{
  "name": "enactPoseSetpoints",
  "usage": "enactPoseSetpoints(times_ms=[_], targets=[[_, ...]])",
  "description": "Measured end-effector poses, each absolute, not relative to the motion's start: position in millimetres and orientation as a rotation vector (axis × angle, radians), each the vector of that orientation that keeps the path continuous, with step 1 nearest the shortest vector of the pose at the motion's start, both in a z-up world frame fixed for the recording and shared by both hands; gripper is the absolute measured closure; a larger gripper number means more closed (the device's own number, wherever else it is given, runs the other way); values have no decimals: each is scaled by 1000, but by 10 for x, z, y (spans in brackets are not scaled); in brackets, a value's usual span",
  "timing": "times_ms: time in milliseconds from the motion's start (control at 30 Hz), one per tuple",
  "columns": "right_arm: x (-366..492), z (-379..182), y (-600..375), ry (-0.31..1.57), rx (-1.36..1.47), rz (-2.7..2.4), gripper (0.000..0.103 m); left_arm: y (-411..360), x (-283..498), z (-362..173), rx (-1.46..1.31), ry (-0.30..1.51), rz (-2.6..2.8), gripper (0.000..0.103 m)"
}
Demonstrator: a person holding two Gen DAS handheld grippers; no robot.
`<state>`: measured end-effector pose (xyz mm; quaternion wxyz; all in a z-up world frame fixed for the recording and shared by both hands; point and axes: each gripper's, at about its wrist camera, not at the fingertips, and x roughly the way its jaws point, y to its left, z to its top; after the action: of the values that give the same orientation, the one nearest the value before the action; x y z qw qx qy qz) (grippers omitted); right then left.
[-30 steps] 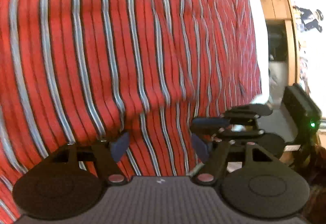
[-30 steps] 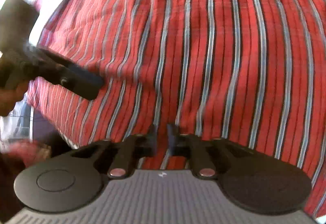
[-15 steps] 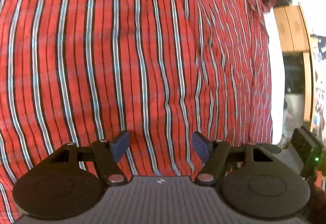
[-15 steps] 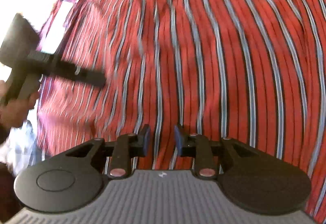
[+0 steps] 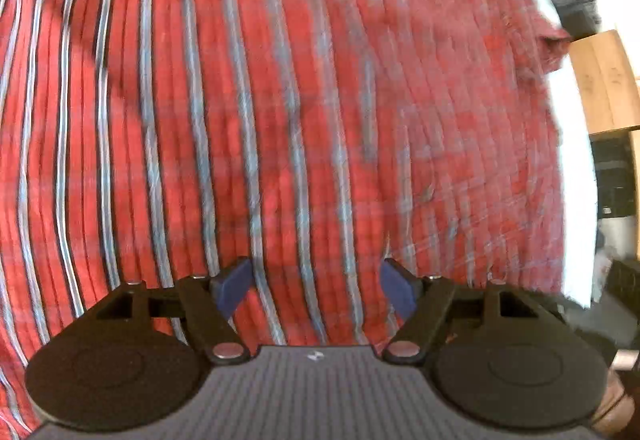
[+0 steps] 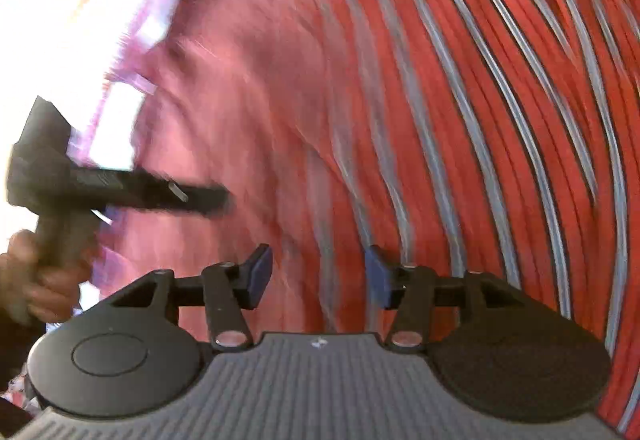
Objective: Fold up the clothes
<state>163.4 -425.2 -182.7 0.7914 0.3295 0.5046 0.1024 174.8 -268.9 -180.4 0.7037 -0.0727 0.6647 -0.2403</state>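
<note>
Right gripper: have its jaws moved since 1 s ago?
Yes. The right gripper has opened: its blue pads, nearly touching a second ago, now stand wide apart over the red striped shirt, holding nothing.

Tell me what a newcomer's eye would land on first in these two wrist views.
The red striped shirt fills nearly all of both views, its pale blue-grey stripes running away from the cameras. Next come the two open grippers in the foreground: the left gripper and the right gripper, each with blue pads held apart above the cloth. At the left edge of the right wrist view, a hand grips the other tool's handle.
</note>
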Motion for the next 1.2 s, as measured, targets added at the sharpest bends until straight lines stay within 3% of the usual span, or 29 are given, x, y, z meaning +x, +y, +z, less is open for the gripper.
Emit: enactPoseSetpoints(times_ms=[200,333,400,500,567,667,733,867,1067,1200], targets=[[1172,-1817,-4186,1128,772,169,51,-2686,1682,-1773,-97,1467,-539,15],[923,-1663,-4287,1064,810,49,50,-2692,1730,-1681,-152,1491,-533,17],[787,-1519,-4488,941,803,-58,50,-2645,1732,-1531,-201,1438,-584,18],[690,-1423,-4731,789,795,-197,40,-2709,1683,-1386,-138,1338,-599,17],[684,-1489,-4777,773,778,-224,40,-2736,1643,-1484,-73,1354,-566,16],[656,-1812,-4676,916,834,-207,39,-2784,1536,-1725,-41,1455,-546,15],[518,-1899,-4588,1000,828,-217,41,-2858,1436,-1692,28,1429,-578,9],[467,-1730,-4435,1059,709,-180,40,-2977,1372,-1663,131,1435,-603,7],[920,-1419,-4501,883,659,-137,39,-3117,1403,-1586,184,1437,-584,7],[1084,-1495,-4556,916,617,-192,34,-3183,1372,-1633,244,1439,-531,5]])
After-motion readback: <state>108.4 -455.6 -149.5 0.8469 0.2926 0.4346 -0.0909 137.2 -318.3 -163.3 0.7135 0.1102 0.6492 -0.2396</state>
